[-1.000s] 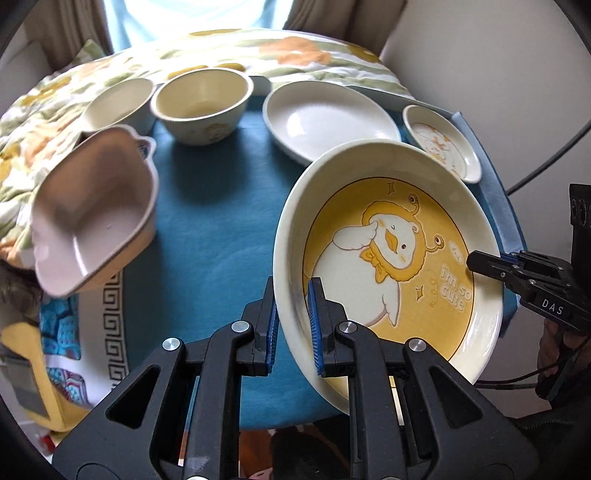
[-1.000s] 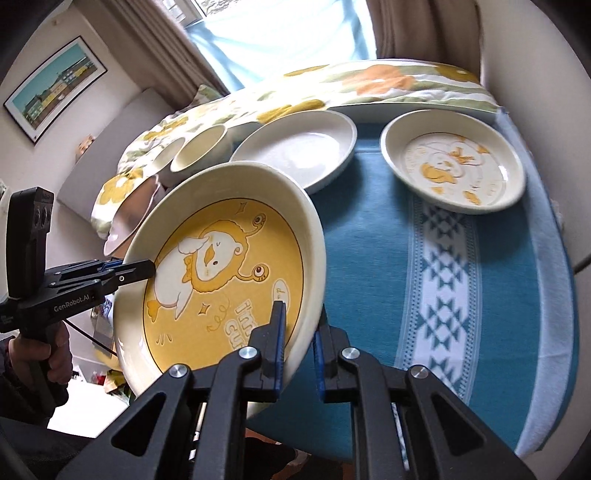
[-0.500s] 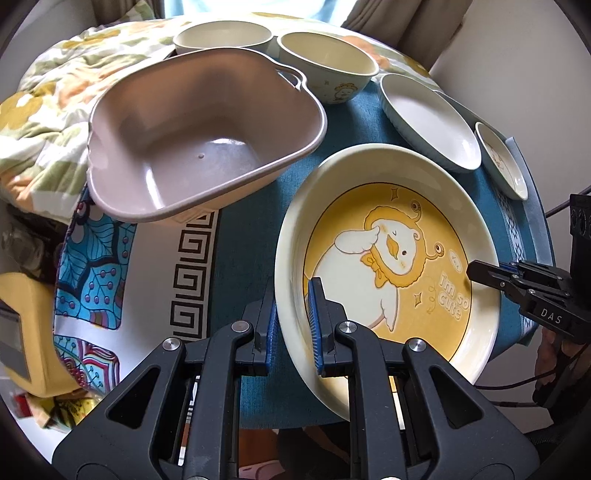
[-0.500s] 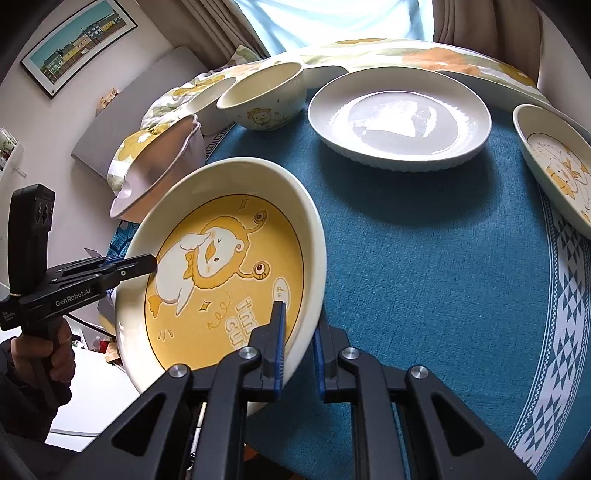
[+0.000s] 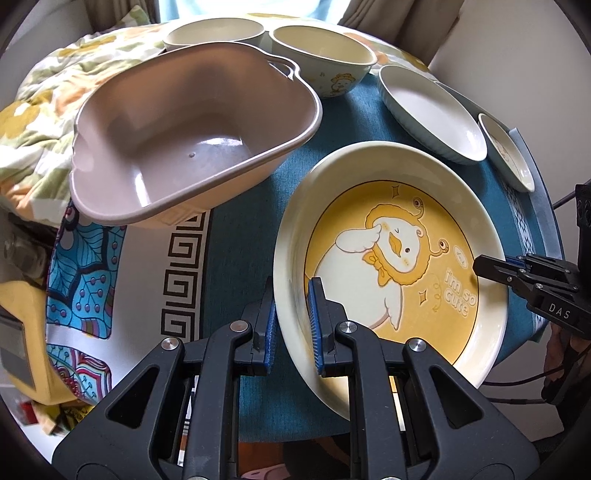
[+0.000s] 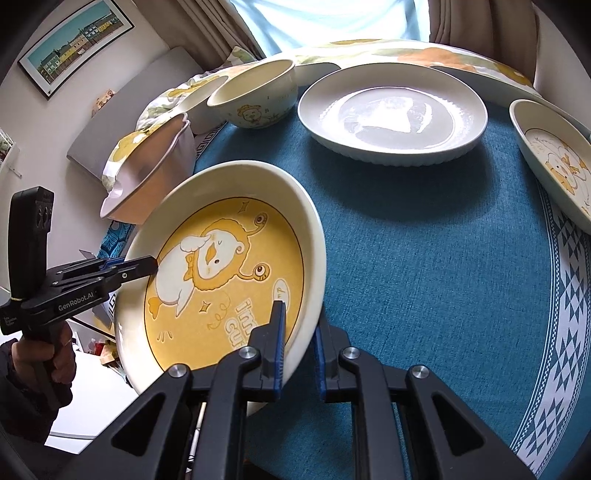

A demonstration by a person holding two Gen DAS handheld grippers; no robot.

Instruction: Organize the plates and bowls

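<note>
A large cream plate with a yellow duck picture (image 5: 399,258) (image 6: 221,280) hangs tilted over the near edge of the blue tablecloth (image 6: 424,266). My left gripper (image 5: 291,317) is shut on its left rim, and my right gripper (image 6: 298,343) is shut on the opposite rim. Each gripper shows in the other's view, the right gripper (image 5: 480,266) and the left gripper (image 6: 151,266). A pinkish-brown handled bowl (image 5: 192,136) (image 6: 147,177) sits just left of the plate. Behind lie a duck-print bowl (image 5: 325,62) (image 6: 255,94), a plain cream bowl (image 5: 214,35), a white plate (image 5: 428,110) (image 6: 391,114) and a small duck plate (image 5: 508,151) (image 6: 554,158).
A floral quilt (image 5: 40,107) borders the table's far and left sides. A patterned cloth with a key border (image 5: 110,266) lies under the pinkish-brown bowl. Bare blue cloth spreads to the right of the held plate. A person's hand (image 6: 40,354) holds the left gripper's handle.
Both grippers have carried the plate down and towards the pinkish-brown bowl, which now looms large beside it. In the last half second the plate has hardly moved.
</note>
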